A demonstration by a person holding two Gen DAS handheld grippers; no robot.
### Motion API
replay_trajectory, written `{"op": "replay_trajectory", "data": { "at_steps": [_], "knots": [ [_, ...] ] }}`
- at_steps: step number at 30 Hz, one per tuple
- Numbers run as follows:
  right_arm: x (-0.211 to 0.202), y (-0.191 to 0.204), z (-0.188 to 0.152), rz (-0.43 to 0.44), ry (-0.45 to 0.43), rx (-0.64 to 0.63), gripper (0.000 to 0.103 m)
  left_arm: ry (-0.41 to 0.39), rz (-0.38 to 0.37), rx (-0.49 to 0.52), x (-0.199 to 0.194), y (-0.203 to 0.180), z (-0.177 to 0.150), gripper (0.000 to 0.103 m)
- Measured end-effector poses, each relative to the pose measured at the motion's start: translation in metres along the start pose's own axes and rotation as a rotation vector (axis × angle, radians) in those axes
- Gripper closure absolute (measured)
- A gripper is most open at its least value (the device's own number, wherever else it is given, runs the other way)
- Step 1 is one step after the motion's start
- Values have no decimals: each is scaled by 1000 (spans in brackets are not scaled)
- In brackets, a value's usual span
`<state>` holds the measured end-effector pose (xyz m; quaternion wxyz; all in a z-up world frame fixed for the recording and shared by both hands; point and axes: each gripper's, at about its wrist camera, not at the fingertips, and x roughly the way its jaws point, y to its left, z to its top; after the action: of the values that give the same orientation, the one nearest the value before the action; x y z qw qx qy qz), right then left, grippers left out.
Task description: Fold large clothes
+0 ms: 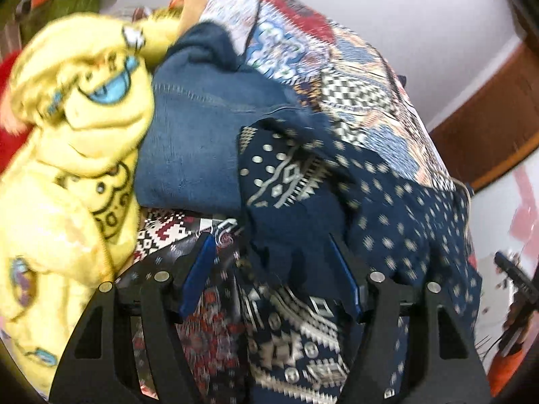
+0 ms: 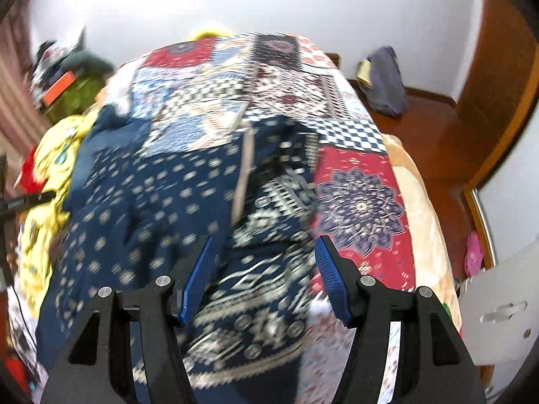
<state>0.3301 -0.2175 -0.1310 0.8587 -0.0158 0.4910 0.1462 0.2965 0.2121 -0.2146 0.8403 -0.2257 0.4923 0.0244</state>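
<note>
Left tongs (image 1: 273, 269): jaws spread wide, a bunched fold of the navy garment (image 1: 387, 208) hanging between them. It touches the right pad and stays clear of the left, so nothing is clamped. Right tongs (image 2: 266, 276): also wide open, patterned navy cloth lying between the pads, no pinch visible (motion blur, so contact is hard to call).

Garment (image 2: 161, 208) is a large navy piece with pale dots and a banded geometric border. It lies crumpled across the near half of the bed, on the patchwork quilt (image 2: 357, 208), with more of it toward the left edge than the right.

Step, as I judge it: picking up the edge, with both tongs placed over the cloth before a grip. No fold is made yet; the piece is still rumpled.

Next move calls for closing each pair on a single layer of hem or corner, well apart from each other, then lifting and spreading flat before folding. Risk: grabbing the quilt along with it, or a doubled bunch.

Farther left: jeans (image 1: 198, 141) just beside the garment and a yellow cartoon-print top (image 1: 77, 155) at the bed's left edge (part of the pile, not in hand). Far side: white wall (image 2: 303, 3).
</note>
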Motion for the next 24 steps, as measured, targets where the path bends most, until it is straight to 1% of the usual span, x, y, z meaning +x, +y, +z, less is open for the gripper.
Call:
{"op": "replay_trajectory", "data": {
  "at_steps": [4, 6, 9, 10, 12, 16, 17, 18, 19, 20, 21, 22, 23, 24],
  "knots": [
    [36, -20, 13, 12, 51, 74, 45, 29, -51, -51, 30, 16, 17, 37],
    [60, -30, 20, 31, 85, 120, 45, 47, -70, -61, 47, 19, 27, 37],
    [84, -39, 28, 46, 121, 157, 45, 72, -94, -72, 71, 22, 40, 37],
    [88, -39, 30, 50, 126, 161, 45, 76, -89, -73, 76, 22, 44, 37],
    [104, -41, 39, 55, 144, 158, 45, 71, -54, -56, 89, 21, 50, 37],
    [120, -38, 61, 58, 110, 139, 45, 44, -58, -18, 94, 15, 57, 37],
    [125, -36, 67, 76, 103, 134, 45, 39, -59, -8, 94, 13, 58, 40],
    [130, -33, 70, 91, 99, 132, 45, 36, -60, 6, 93, 10, 59, 48],
    [134, -33, 73, 99, 91, 134, 43, 32, -49, 16, 93, 7, 59, 51],
    [136, -30, 75, 104, 77, 134, 43, 24, -50, 25, 92, 5, 60, 61],
    [136, -26, 76, 112, 64, 133, 50, 15, -50, 33, 90, 3, 60, 76],
    [138, -26, 78, 130, 61, 131, 65, 14, -52, 39, 90, 2, 61, 86],
    [138, -23, 79, 155, 64, 134, 73, 9, -49, 42, 87, 2, 62, 98],
    [137, -21, 81, 164, 67, 144, 85, 1, -57, 44, 83, 1, 63, 98]
  ]
}}
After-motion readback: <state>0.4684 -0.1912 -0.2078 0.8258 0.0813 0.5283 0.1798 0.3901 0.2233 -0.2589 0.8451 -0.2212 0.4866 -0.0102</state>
